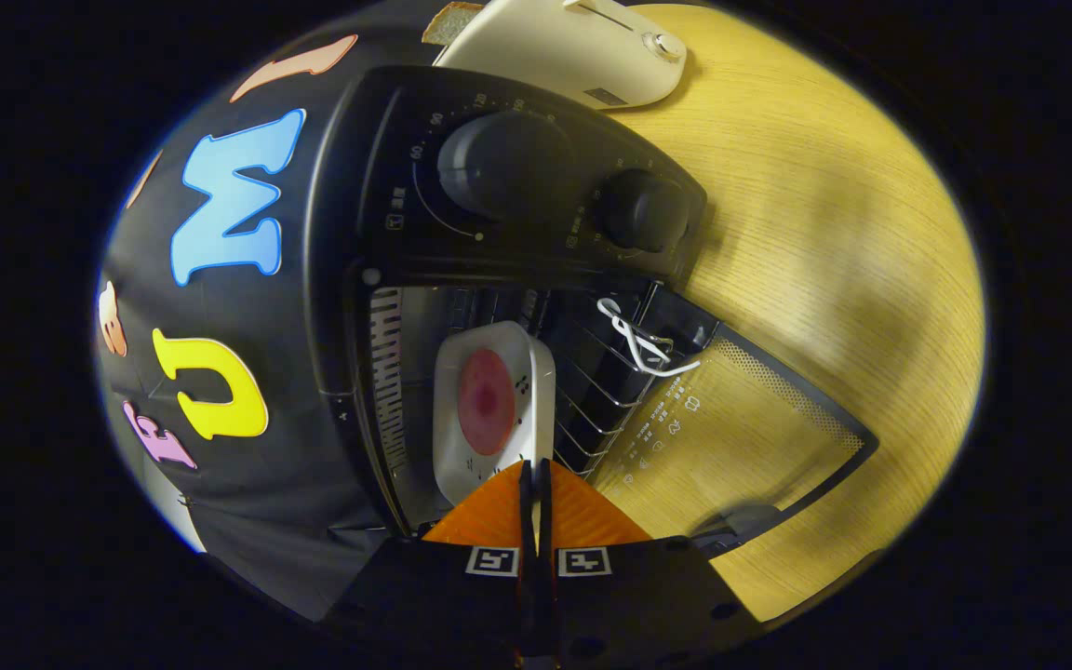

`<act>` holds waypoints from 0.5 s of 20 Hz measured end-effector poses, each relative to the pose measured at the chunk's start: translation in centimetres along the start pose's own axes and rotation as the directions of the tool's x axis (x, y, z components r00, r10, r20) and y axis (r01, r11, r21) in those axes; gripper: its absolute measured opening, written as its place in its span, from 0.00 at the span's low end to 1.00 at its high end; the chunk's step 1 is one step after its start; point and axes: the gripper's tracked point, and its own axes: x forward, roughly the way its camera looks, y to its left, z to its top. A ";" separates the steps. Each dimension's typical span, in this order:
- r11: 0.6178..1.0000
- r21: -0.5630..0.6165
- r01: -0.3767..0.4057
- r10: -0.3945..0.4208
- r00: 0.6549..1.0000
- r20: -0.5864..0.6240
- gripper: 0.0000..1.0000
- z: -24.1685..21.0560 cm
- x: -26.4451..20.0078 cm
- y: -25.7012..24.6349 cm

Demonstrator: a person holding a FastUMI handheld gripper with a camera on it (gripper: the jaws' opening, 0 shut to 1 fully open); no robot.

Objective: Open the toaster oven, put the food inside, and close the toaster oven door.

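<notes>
Gripper (536,479) fingers pinch the white tray's (489,409) rim inside the toaster oven (517,177); it's light, rigid, probably slick, so you keep it level.

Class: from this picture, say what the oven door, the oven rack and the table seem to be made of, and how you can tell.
Oven door: probably glass, since the table's grain shows through it. Oven rack: apparently shiny metal wire, thin glinting bars. Table: wood or wood-look laminate, pale matte grain. The hand-held gripper looks shut.

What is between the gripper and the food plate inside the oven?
Nothing: in the gripper view, the gripper, fingers shut, sits at the rim of the white plate.
</notes>
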 end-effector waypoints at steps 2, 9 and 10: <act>1.000 0.020 -0.012 0.012 1.000 0.020 0.02 0.2 0.8 0.5; 0.997 0.039 -0.067 0.064 0.995 0.077 0.02 0.6 2.3 1.5; 0.996 0.043 -0.074 0.070 0.994 0.082 0.02 0.7 2.2 1.8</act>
